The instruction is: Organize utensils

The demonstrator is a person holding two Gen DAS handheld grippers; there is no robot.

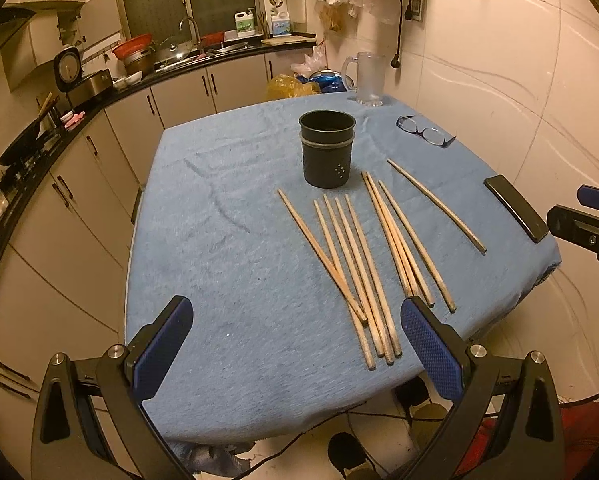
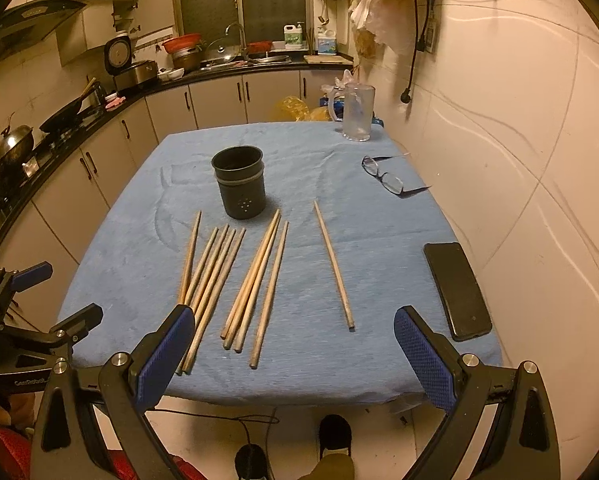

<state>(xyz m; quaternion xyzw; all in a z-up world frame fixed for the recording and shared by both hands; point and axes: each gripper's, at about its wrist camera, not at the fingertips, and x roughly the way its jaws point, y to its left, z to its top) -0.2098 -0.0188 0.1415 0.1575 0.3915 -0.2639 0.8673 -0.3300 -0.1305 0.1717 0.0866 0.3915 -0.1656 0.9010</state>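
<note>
Desk point(image 1: 227, 240): chopsticks point(image 1: 363, 264) fanned at centre, cup point(image 1: 328, 148) upright at their 12 o'clock. Left gripper point(image 1: 297, 344) and right gripper point(image 2: 295, 344): jaws apart, empty, at 6 o'clock edge.

the left gripper point(image 1: 295, 344) hangs over the near edge of the blue-clothed counter point(image 1: 227, 248), jaws wide apart and empty. wooden chopsticks point(image 1: 363, 256) lie fanned in front of a dark holder cup point(image 1: 327, 148). beyond sit eyeglasses point(image 1: 423, 132), a glass mug point(image 1: 368, 78) and a black phone point(image 1: 515, 208).
</note>
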